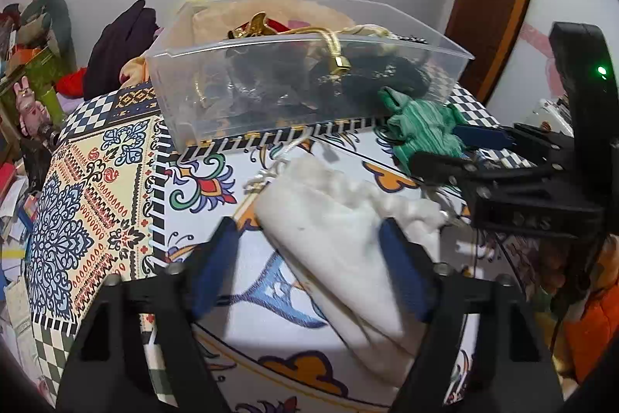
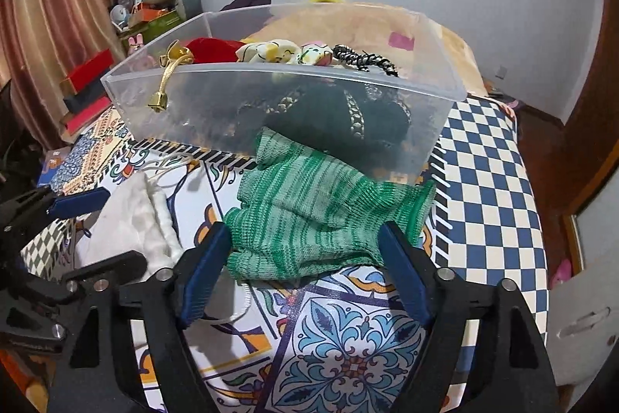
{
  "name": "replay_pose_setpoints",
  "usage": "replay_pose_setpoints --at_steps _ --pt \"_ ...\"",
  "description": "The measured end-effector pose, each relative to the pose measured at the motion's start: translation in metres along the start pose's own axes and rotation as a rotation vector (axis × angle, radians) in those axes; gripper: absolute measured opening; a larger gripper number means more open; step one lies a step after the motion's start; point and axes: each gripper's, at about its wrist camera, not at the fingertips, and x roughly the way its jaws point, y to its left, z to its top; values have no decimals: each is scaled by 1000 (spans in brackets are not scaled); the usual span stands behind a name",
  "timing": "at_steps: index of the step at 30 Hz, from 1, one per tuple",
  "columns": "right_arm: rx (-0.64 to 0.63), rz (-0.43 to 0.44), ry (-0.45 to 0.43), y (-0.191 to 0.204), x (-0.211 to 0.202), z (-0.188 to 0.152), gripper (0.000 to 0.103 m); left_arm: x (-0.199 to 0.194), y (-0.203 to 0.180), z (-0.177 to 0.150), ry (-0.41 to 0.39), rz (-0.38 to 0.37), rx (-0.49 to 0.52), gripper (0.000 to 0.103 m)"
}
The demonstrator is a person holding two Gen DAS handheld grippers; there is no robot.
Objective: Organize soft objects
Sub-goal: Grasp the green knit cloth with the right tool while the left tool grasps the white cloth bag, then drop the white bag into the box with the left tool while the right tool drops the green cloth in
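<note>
1. Our clear plastic bin [image 2: 271, 111] sits mid-frame, holding dark knitwear, a red cloth [image 2: 211, 49], printed fabrics and a gold strap [image 2: 164, 84] draped over its front wall.
2. Only our right view shows the checkered cloth edge [image 2: 499, 180] at right.
3. Left gripper [image 1: 309, 258] is spread wide around the white pouch [image 1: 340, 239]; right gripper [image 2: 309, 266] gapes around the green knit glove [image 2: 317, 215], just below the bin.

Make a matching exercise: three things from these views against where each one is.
Things:
1. white drawstring pouch
2. green knit glove
3. gold strap

Places:
A. draped over the clear bin's front rim
B. between the left gripper's open fingers
C. between the right gripper's open fingers

Pairs: 1-B, 2-C, 3-A
</note>
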Motion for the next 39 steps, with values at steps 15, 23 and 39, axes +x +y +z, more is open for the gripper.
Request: replay_pose_setpoints --at_steps 15,23,39 --pt "59 42 -59 -19 -40 -18 19 -36 9 -4 -42 29 -9 19" --pt "49 51 -150 -8 -71 -6 19 -64 14 27 -151 67 11 18" --pt "25 30 -327 -6 -99 41 19 -93 27 107 -394 159 14 18"
